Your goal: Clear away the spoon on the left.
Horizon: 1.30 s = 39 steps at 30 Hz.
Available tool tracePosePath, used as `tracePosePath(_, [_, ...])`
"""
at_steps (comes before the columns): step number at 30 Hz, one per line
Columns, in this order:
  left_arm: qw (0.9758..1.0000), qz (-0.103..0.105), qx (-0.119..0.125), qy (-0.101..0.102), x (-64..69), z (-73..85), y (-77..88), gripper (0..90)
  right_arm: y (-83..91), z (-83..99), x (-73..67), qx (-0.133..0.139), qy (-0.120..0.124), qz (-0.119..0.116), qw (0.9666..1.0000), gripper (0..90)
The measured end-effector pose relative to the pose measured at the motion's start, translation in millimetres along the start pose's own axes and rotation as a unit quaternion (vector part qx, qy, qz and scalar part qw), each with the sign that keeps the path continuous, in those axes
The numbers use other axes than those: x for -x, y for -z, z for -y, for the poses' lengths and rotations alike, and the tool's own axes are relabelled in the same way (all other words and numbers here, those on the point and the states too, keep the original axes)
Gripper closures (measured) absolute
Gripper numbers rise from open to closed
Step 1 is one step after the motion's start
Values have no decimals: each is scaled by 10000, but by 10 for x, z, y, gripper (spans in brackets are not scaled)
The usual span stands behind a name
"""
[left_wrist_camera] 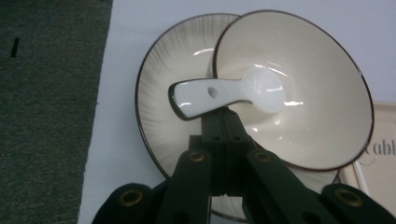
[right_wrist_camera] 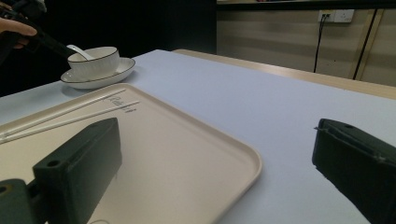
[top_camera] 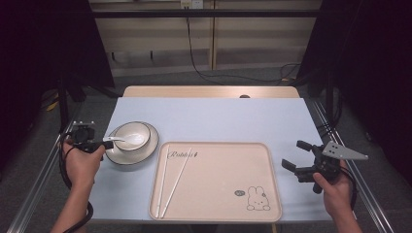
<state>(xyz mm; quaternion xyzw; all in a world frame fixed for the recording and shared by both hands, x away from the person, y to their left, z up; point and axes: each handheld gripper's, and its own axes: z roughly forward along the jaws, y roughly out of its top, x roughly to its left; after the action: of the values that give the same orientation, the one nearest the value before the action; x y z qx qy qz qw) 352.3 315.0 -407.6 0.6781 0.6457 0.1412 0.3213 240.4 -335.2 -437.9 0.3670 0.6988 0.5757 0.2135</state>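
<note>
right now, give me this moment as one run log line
left gripper: shut on spoon handle, scoop in bowl | bowl: on saucer | right gripper: open, empty | chopsticks: on tray

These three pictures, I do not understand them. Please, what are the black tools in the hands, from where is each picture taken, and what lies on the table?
A person sits at a table and holds a hand-held black two-jaw tool in each hand. The high view looks down from above the person. The other two pictures come from small cameras riding on each tool, looking along its jaws.

On the pale blue table top lie a cream rectangular plastic tray with two white chopsticks on it, and a cream ceramic bowl standing on a matching saucer.

The left tool is shut on the handle of a white ceramic spoon, whose scoop lies in the bowl. The right tool is open and holds nothing, beside the tray.
</note>
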Motion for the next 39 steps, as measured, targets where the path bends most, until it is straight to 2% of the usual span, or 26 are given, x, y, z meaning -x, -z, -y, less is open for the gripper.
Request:
tracePosePath(1, [9999, -35, 108, 23, -5, -15, -6, 900, -3, 2, -2, -9, 1, 11, 10000, 8])
tracePosePath(3, [9998, -42, 170, 51, -27, -39, -7, 877, -5, 4, -2, -11, 31, 6, 10000, 9])
tracePosePath(4, [9994, -53, 323, 75, -33, -56, -13, 832, -2, 3, -4, -17, 43, -4, 10000, 9])
tracePosePath(6, [9994, -42, 344, 94, -31, -63, -9, 782, -2, 2, -6, 10, 18, 13, 10000, 9])
tracePosePath(7, [9986, 37, 474, 210, -22, -67, -17, 782, -2, 2, -6, 10, 18, 13, 10000, 9])
tracePosePath(8, [9988, -10, 474, 112, -22, -70, -3, 753, 1, 2, -4, 3, 23, 24, 10000, 9])
tracePosePath(9, [9983, -41, 580, 99, -14, -80, 19, 729, 2, 3, -5, 0, 23, 25, 10000, 9])
tracePosePath(13, [9973, 28, 698, 217, -10, -82, 25, 637, 12, -2, -8, 1, 44, 21, 10000, 8])
tracePosePath(15, [9968, 58, 744, 294, 0, -77, 13, 630, 15, -2, -4, 15, 53, 18, 10000, 9])
tracePosePath(20, [9955, 5, 797, 517, 1, -64, -69, 543, 12, -2, -7, 14, 42, 6, 10000, 8])
tracePosePath(21, [9952, 64, 796, 568, -13, -53, -121, 529, 8, 0, -11, 0, 45, 1, 10000, 8])
tracePosePath(28, [9941, 52, 890, 610, -33, -74, -236, 520, 12, 3, -13, -38, 14, 13, 10000, 8])
tracePosePath(30, [9932, 105, 919, 711, -30, -85, -263, 525, 12, 6, -12, -39, 19, 15, 10000, 8])
tracePosePath(33, [9934, 61, 948, 646, -36, -89, -298, 547, 14, 8, -9, -46, 44, 25, 10000, 8])
tracePosePath(34, [9923, 119, 986, 736, -27, -82, -323, 557, 19, 10, -6, -46, 41, 24, 10000, 9])
tracePosePath(37, [9918, 115, 1028, 748, -19, -94, -323, 598, 23, 8, -5, -35, 38, 26, 10000, 8])
tracePosePath(38, [9920, 78, 1058, 678, -11, -109, -306, 598, 24, 8, -5, -34, 34, 23, 10000, 8])
tracePosePath(39, [9920, 68, 1090, 640, 4, -123, -297, 649, 23, 10, -6, -42, 38, 25, 10000, 8])
